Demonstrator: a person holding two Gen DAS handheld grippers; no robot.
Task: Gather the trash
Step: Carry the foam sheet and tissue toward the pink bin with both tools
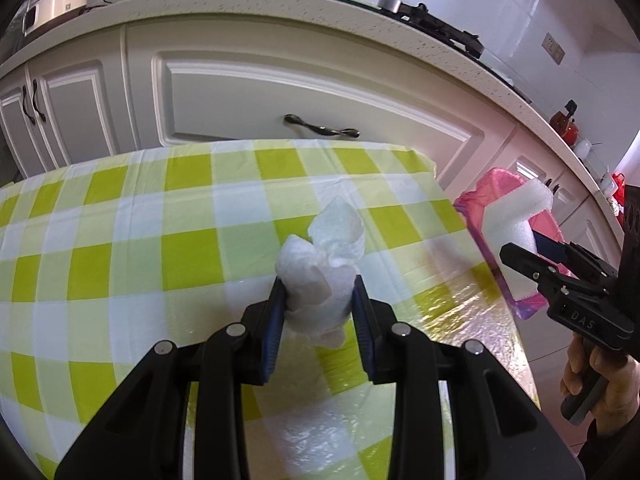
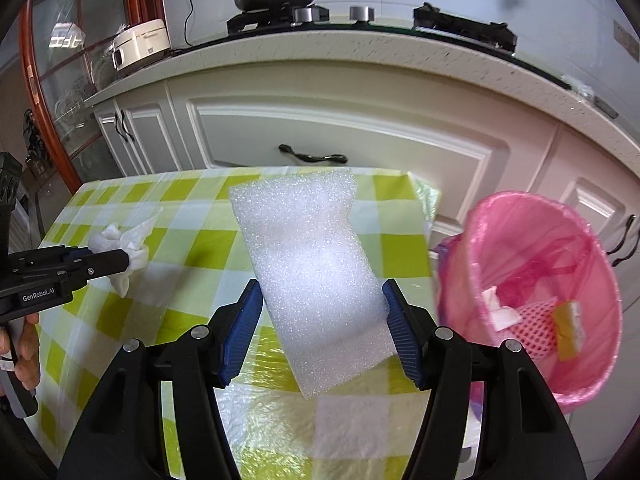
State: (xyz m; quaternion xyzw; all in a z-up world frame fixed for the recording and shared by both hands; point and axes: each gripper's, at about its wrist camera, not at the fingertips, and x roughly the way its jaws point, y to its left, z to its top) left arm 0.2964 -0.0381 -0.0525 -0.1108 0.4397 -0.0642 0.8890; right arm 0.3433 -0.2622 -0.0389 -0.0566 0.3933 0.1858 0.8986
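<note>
Where the left gripper (image 1: 320,300) pinches a crumpled white paper towel (image 1: 320,256) above the green-checked tablecloth (image 1: 120,240), the right gripper (image 2: 322,320) clamps a white foam sheet (image 2: 312,264), grainy and slightly curved, beside the pink-lined bin (image 2: 536,256) holding scraps.

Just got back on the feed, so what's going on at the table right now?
A person is clearing trash off the green checked tablecloth with a pair of tongs in each hand. The left tongs are clamped on a crumpled paper towel, lifted off the cloth. The right tongs grip a white foam sheet beside the pink-lined trash bin, which already holds some scraps. Neither piece is in the bin yet.
</note>
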